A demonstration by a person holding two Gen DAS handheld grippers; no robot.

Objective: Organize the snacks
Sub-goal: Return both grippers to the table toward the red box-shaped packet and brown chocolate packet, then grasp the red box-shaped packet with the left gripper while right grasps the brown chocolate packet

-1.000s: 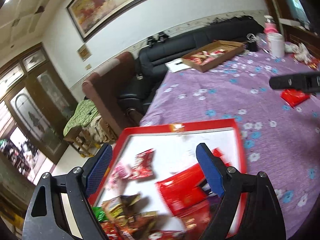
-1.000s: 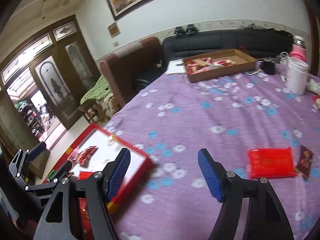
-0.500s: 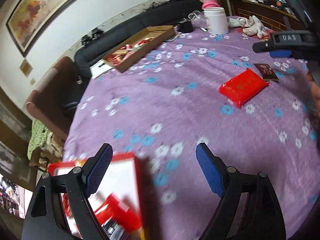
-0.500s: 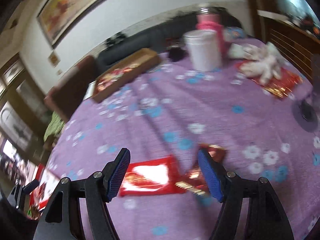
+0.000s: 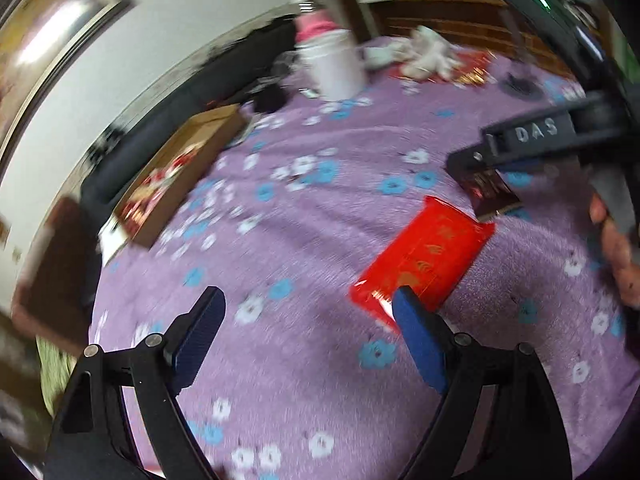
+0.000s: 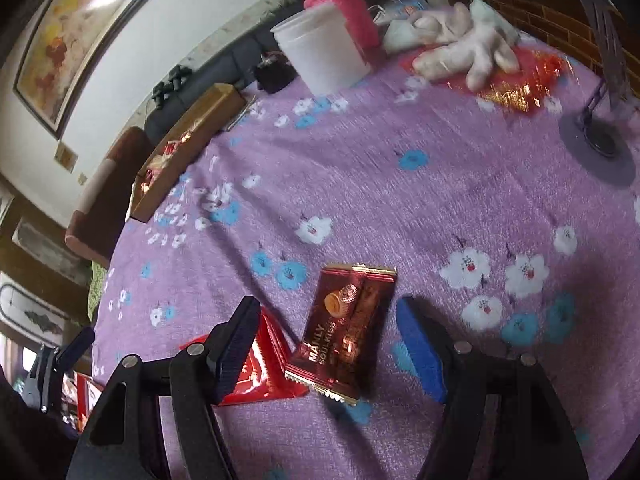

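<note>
A dark brown "Manly Soulkiss" snack packet (image 6: 344, 328) lies flat on the purple flowered tablecloth (image 6: 400, 200). It sits between the fingers of my right gripper (image 6: 327, 308), whose jaws are closing; the pads stand clear of it. Beside it on the left lies a red packet (image 6: 266, 364), partly behind the left finger. In the left wrist view the red packet (image 5: 424, 264) lies just past the right finger of my open, empty left gripper (image 5: 310, 316). Beyond it are the brown packet (image 5: 492, 192) and the right gripper (image 5: 520, 140).
A cardboard tray (image 6: 188, 136) with snacks sits at the far left edge of the table. A white bucket (image 6: 320, 48), a pink bottle (image 6: 344, 0), a white plush toy (image 6: 468, 40) and a dark stand (image 6: 600, 140) stand at the back. A red tray corner (image 6: 84, 396) shows low left.
Both grippers have swung right, away from the red tray. The right one has sunk over the brown packet. The left now faces the red packet.
</note>
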